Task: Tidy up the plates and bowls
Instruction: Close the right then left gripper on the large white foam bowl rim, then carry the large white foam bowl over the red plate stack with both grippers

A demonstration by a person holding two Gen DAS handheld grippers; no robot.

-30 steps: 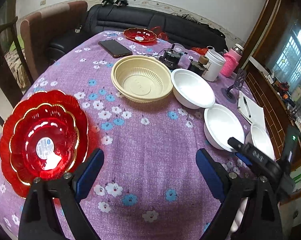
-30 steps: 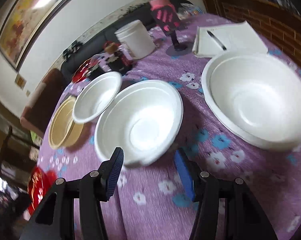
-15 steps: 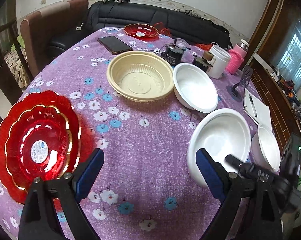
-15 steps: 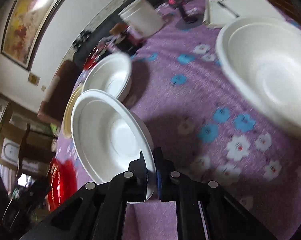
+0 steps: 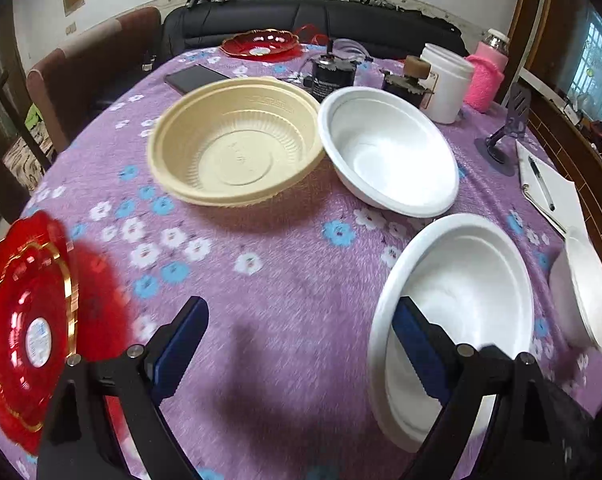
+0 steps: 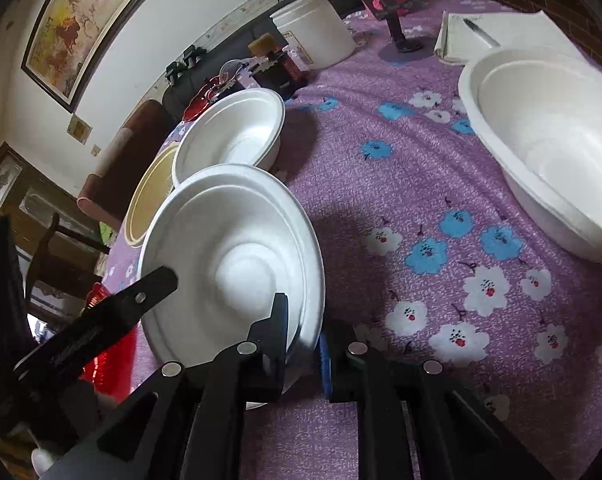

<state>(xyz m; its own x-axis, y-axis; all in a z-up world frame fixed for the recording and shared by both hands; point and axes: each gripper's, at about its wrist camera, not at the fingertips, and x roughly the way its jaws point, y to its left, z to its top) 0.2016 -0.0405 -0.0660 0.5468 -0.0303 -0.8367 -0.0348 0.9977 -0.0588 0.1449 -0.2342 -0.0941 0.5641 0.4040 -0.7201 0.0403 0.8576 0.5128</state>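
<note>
My right gripper had just closed on the near rim of a white foam bowl, which a second earlier sat flat and now was tilted, its mouth facing left. I judged it ready to stack. Round, it had no long axis. My left gripper stood wide, empty, beside it.
</note>
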